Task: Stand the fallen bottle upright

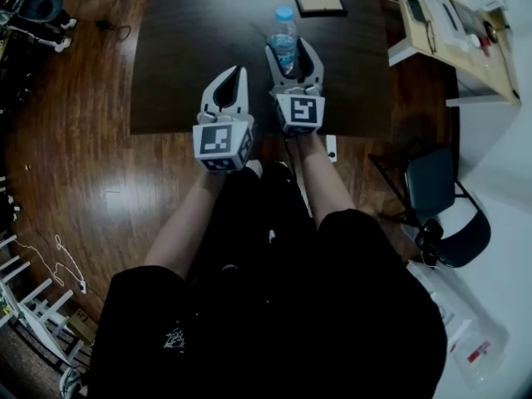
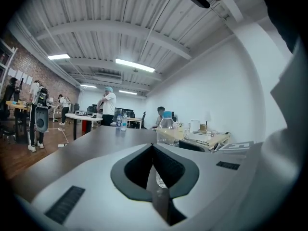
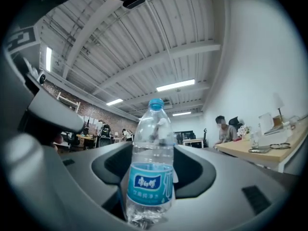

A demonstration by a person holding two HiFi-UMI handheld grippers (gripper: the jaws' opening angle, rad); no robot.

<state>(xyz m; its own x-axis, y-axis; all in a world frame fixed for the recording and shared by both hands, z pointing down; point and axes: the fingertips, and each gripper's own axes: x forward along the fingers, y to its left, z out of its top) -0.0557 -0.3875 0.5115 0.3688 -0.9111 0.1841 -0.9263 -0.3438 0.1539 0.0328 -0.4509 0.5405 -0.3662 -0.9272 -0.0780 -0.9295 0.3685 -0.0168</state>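
A clear water bottle (image 1: 283,36) with a blue cap and blue label stands upright on the dark table (image 1: 199,32), near its front edge. My right gripper (image 1: 289,51) is shut on the bottle low on its body, one finger on each side. In the right gripper view the bottle (image 3: 150,172) fills the gap between the two dark pads of the right gripper (image 3: 150,154). My left gripper (image 1: 241,72) sits just to the left of it over the table's front edge, shut and holding nothing. In the left gripper view the left gripper (image 2: 153,147) has its pads together, and the bottle (image 2: 166,131) shows beyond them.
A small framed board (image 1: 319,1) lies at the far side of the table. A light wooden desk (image 1: 453,36) with clutter stands to the right, and a dark chair (image 1: 436,202) below it. People and other tables (image 2: 91,117) are far off in the room.
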